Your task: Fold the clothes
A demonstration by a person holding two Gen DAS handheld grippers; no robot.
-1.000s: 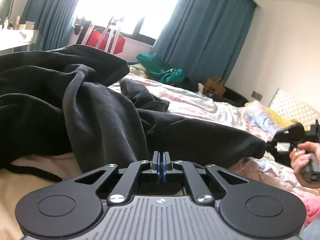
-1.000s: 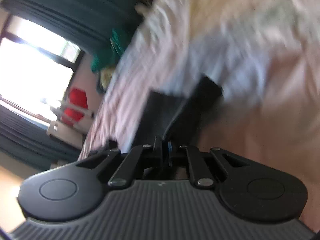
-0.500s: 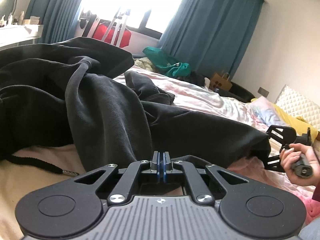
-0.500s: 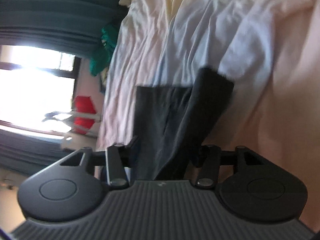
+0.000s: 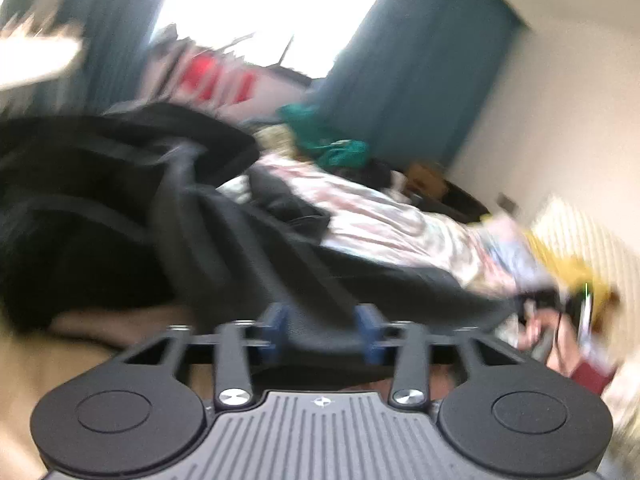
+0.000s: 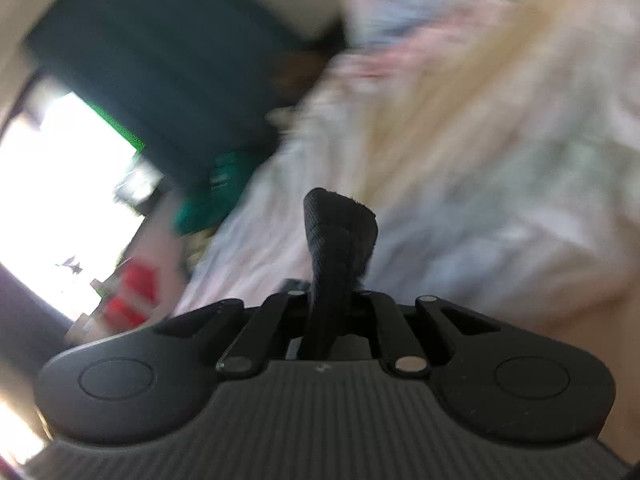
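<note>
Motion blur smears the bedding point(image 6: 500, 168) and curtains point(image 5: 420, 72).

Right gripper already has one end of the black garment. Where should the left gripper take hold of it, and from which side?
Take the near hem of the black garment, the edge lying between the open fingers of the left gripper. Come straight forward, low over the bed; that edge lies fairly flat there, while the cloth farther left is bunched. The right gripper is clamped on a narrow end.

One black garment point(image 5: 120, 208), two grippers point(image 5: 324, 328) point(image 6: 332, 296), one bed point(image 5: 384, 220)
</note>
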